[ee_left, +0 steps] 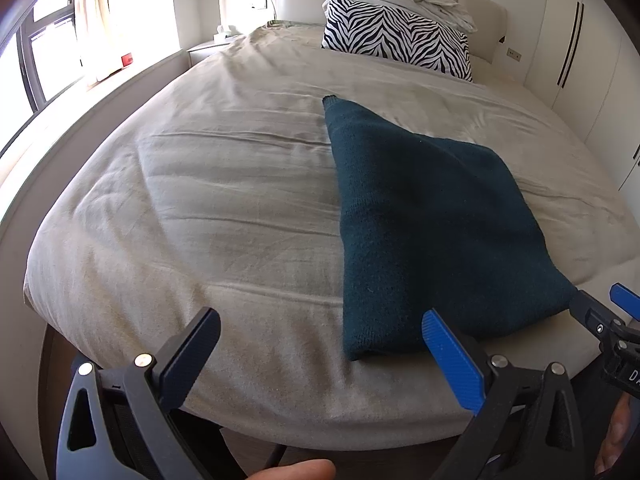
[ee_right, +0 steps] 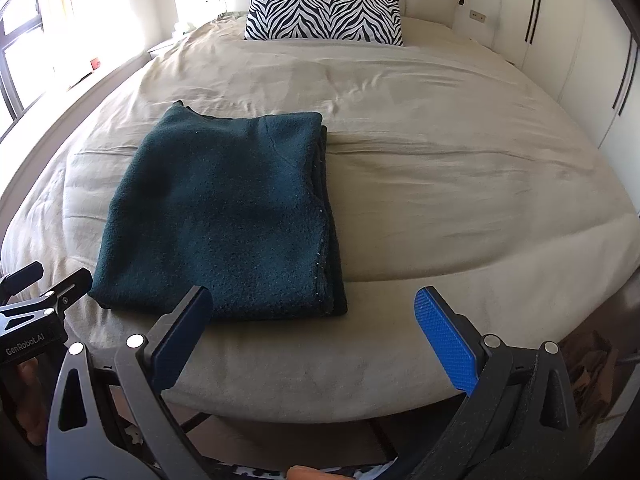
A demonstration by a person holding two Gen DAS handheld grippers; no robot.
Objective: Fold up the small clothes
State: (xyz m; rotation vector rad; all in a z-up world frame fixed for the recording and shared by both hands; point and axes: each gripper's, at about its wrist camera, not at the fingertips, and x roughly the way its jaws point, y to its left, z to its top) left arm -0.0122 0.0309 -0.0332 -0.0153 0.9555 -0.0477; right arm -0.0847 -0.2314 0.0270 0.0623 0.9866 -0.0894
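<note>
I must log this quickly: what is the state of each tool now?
Left tool: open, holding nothing.
Right tool: open, holding nothing.

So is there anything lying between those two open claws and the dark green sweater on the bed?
Nothing visible. The folded green sweater lies alone on the beige bedcover. The left gripper and right gripper hover open at its near edge. The zebra pillow sits far behind it.

A bed (ee_right: 440, 184) with a wrinkled beige cover carries everything. A folded dark teal sweater (ee_right: 228, 216) lies near its foot. A zebra-striped pillow (ee_right: 324, 14) sits at the head.
</note>
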